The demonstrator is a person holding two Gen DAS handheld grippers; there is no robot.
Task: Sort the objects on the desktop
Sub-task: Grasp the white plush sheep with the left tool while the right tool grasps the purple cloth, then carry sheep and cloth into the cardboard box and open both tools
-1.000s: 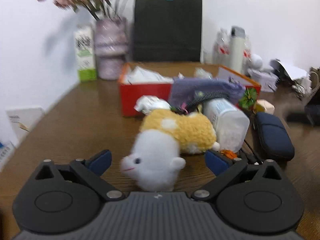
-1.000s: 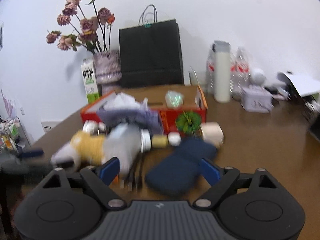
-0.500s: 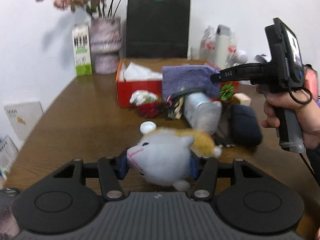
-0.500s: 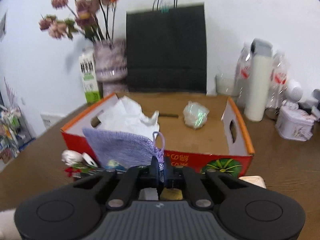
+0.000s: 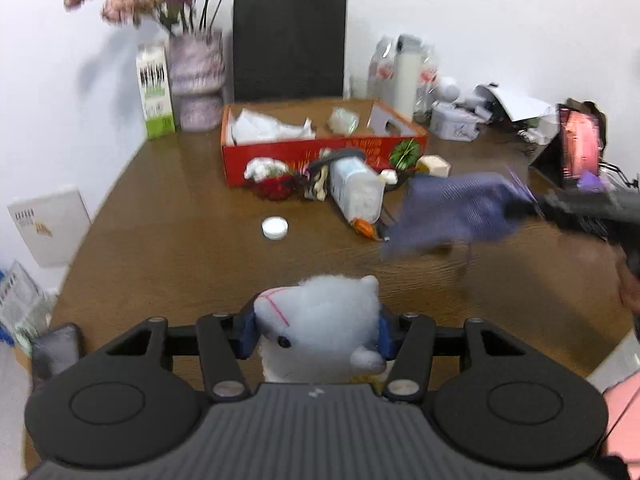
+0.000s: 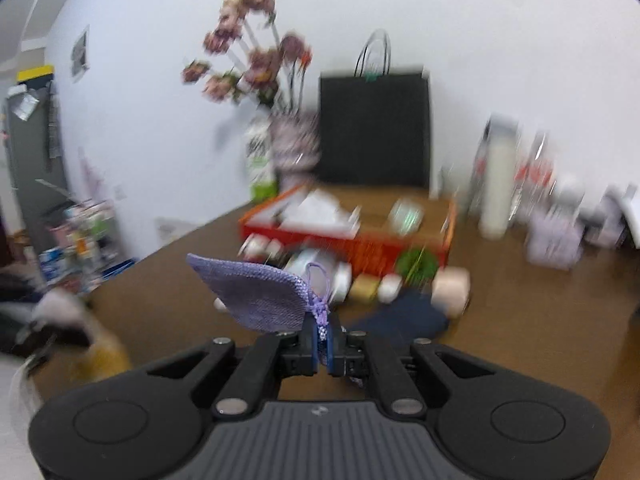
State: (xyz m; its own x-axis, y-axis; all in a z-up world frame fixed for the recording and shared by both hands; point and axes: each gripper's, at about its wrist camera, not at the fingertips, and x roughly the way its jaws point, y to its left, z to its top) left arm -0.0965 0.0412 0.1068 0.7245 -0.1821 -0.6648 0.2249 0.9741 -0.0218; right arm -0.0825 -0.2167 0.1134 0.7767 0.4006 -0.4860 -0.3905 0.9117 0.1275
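Your left tongs (image 5: 316,334) pinch a fluffy white plush toy (image 5: 320,320) above the desk (image 5: 180,248); your right tongs (image 6: 323,346) are clamped on a knitted lilac pouch (image 6: 260,292), held aloft.

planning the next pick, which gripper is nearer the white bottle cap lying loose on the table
Left. The left gripper, shut on the plush toy, sits just in front of the white cap. The right gripper, holding the purple pouch, is farther off to the right.

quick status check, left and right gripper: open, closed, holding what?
Left gripper: closed on the white plush toy.
Right gripper: closed on the purple knit pouch, pinched at its drawstring end.
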